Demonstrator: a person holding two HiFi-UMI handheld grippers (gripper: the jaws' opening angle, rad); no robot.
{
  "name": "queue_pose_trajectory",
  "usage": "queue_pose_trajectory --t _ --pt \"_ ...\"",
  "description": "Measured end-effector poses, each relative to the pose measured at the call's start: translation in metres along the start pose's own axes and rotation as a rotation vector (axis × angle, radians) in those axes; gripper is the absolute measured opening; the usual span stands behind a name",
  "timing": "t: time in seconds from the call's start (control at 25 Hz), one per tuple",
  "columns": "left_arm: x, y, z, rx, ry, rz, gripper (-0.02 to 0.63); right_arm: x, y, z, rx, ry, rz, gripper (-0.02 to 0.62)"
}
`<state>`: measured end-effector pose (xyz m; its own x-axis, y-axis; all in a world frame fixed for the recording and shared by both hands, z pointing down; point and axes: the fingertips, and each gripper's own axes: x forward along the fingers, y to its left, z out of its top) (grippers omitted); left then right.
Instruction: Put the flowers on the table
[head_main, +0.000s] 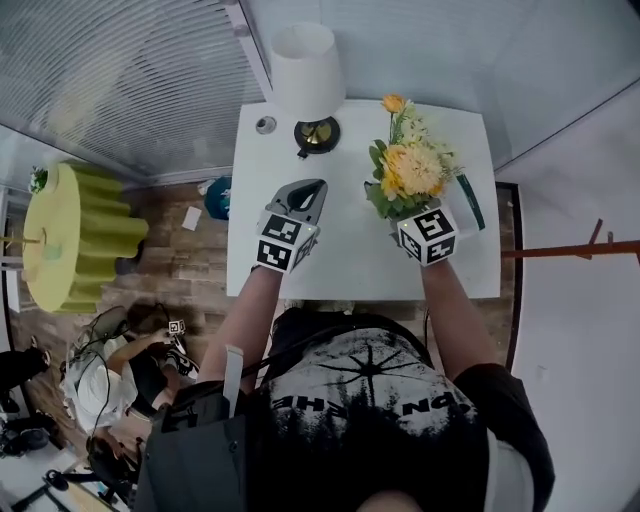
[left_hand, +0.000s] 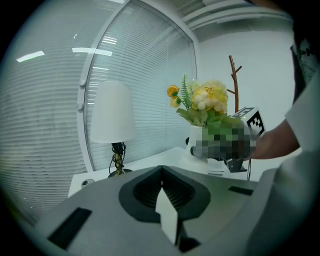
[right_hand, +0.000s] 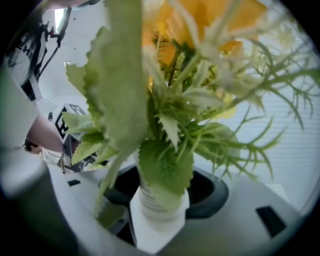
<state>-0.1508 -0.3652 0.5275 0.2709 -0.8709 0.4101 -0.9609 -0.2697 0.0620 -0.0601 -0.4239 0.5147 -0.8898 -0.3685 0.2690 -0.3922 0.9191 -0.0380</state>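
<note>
- Flowers (head_main: 412, 170), yellow and white among green leaves, stand in a white vase (left_hand: 196, 142) held by the right gripper (right_hand: 160, 205). Its jaws are clamped on the vase's ribbed neck, with foliage spilling over them.
- Bouquet and vase are over the white bench (head_main: 340, 250), to the right of the table lamp (head_main: 306, 75) and nearer the person than the lamp's base. No view shows the foot of the vase, so it cannot be told whether it touches the bench or hangs just above it.
- Left gripper (head_main: 303, 197) hovers on the person's side of the lamp, almost straight out from its base. Its jaws are pressed together with nothing between them, well apart from the vase.
- Small round disc (head_main: 265, 125) lies on the bench just left of the lamp's base, clear of both grippers.
- Step in hand, judging by the layout, is the set-down itself: the flowers are already at a bare stretch of bench beside the lamp and have not been let go.
- Next move calls for settling the vase upright and flat on the bench, then easing the right jaws apart and drawing them back toward the person, away from the lamp, without dragging the leaves.
- Risk, as a judgement: the bouquet looks top-heavy over a narrow vase, so a tilted release or a snagged leaf could tip it toward the lamp.
</note>
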Motion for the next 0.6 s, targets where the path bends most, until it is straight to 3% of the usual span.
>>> queue_pose_trajectory --t 0.36,0.6 --pt "0.019 0.007 -0.028 -0.024 0.083 -0.022 0.011 0.027 -0.013 -0.026 -0.018 -0.002 0.000 0.268" --pt "0.037 0.004 -0.038 -0.054 0.085 -0.028 0.012 0.040 -0.023 -0.035 -0.012 -0.019 -0.016 0.268"
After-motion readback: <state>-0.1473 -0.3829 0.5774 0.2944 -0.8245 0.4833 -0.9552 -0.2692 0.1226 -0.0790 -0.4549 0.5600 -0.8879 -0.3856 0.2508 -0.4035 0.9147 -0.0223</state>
